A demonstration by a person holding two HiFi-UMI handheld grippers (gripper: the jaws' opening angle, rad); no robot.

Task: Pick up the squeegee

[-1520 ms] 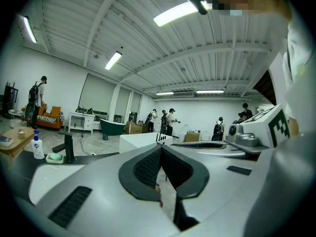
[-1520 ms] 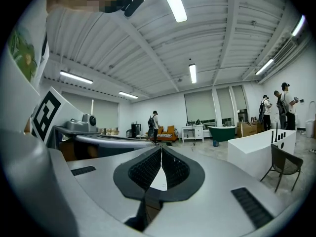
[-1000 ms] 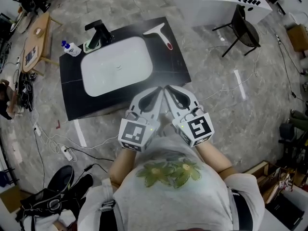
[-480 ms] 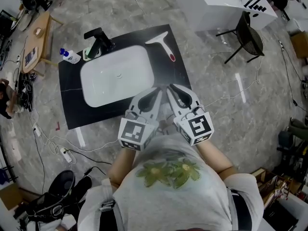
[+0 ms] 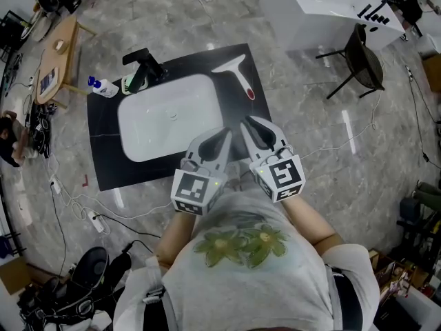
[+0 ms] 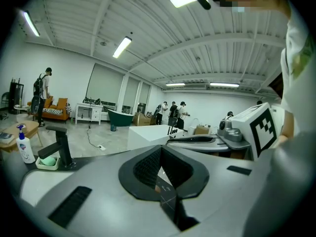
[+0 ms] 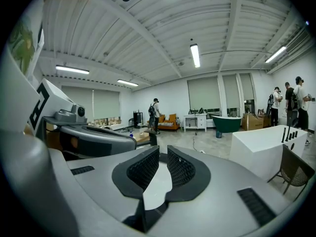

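Your left gripper and right gripper, smooth grey shells with ribbed black pads, point side by side over the near right edge of a glossy black counter.

- **Left jaws:** closed, with the pad tips meeting and nothing between them.
- **Right jaws:** all but closed, with a thin slit between the pads, and also empty.

The squeegee is T-shaped, with a white blade bar, a white shaft and a red handle end. It lies flat on the counter's far right corner, right of the white rounded-rectangle basin and well apart from both grippers. A black angular faucet stands at the far left. Marker cubes cover your hands. In both gripper views the grey shells block the squeegee.
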